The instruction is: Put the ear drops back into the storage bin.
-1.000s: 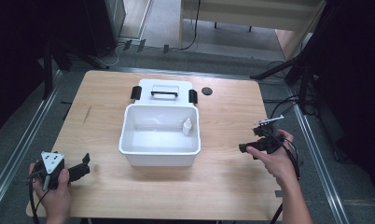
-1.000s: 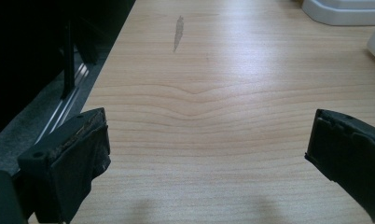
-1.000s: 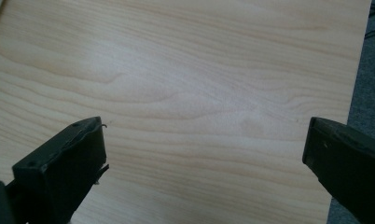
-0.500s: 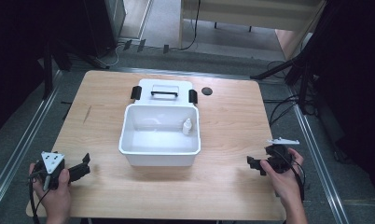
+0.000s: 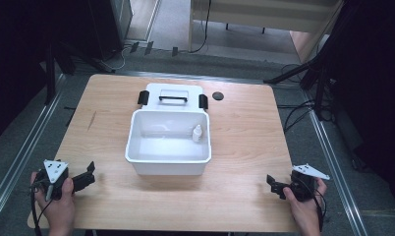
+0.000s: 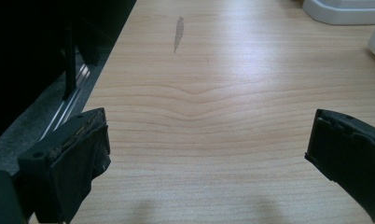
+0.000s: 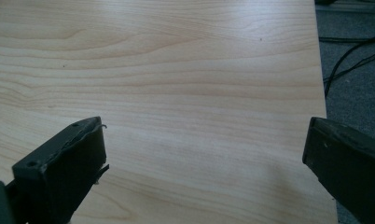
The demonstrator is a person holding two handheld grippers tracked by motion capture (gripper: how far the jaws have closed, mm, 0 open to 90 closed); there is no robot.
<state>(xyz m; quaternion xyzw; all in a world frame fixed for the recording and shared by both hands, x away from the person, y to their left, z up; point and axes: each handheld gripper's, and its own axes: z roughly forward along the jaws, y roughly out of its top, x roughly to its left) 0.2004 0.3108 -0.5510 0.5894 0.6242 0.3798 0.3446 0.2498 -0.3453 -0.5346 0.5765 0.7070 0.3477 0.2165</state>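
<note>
Both my left tongs [image 5: 90, 175] and right tongs [image 5: 272, 182] spread, empty; reaching carelessly, I risk toppling the small dropper bottle [image 5: 197, 133] inside the white bin [image 5: 167, 165].

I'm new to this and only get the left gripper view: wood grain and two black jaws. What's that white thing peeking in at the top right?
Observer: In the high view it is an open white plastic bin standing mid-table.
Operator: Is anything inside it?
Observer: A small white bottle stands upright against its right wall.
Operator: And where is the other gripper?
Observer: The right gripper is at the near right corner of the table, jaws wide apart and holding nothing.
</note>
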